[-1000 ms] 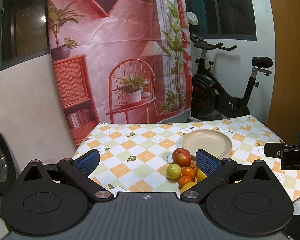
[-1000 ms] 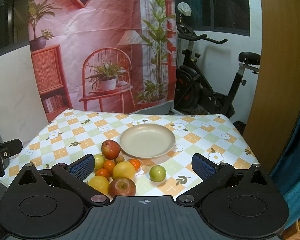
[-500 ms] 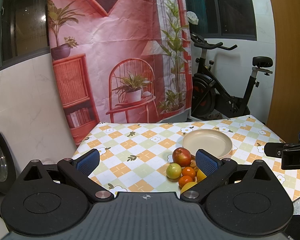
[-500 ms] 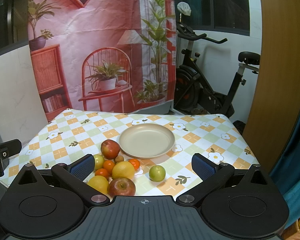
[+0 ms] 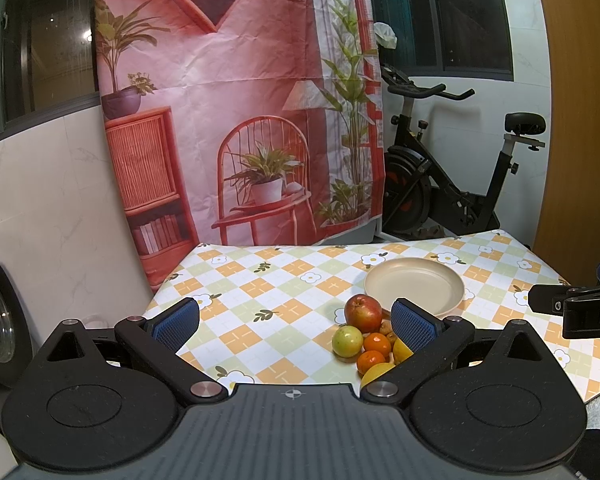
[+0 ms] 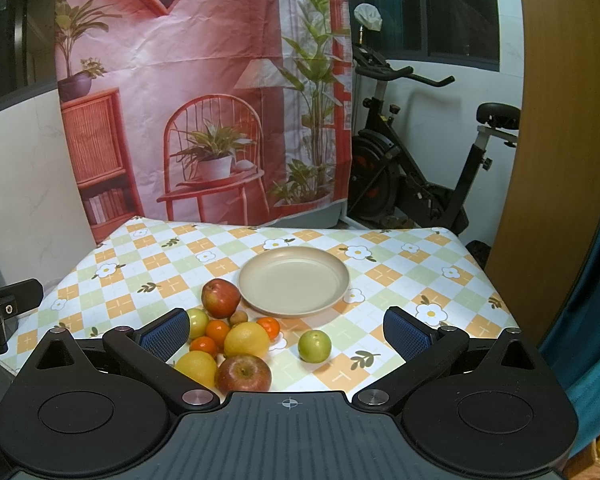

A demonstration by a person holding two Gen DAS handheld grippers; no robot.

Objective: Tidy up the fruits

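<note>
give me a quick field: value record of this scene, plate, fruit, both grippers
plate: beige plate, nothing on it, on the checked tablecloth
fruit cluster: red apple beside the plate's near-left rim; second red apple, two yellow citrus and small oranges nearer the camera
stray fruit: green fruit alone, apart from the cluster
left gripper: open, holding nothing, above the table
right gripper: open, holding nothing, fingers wide of the fruit
task state: no fruit on the plate yet
</note>
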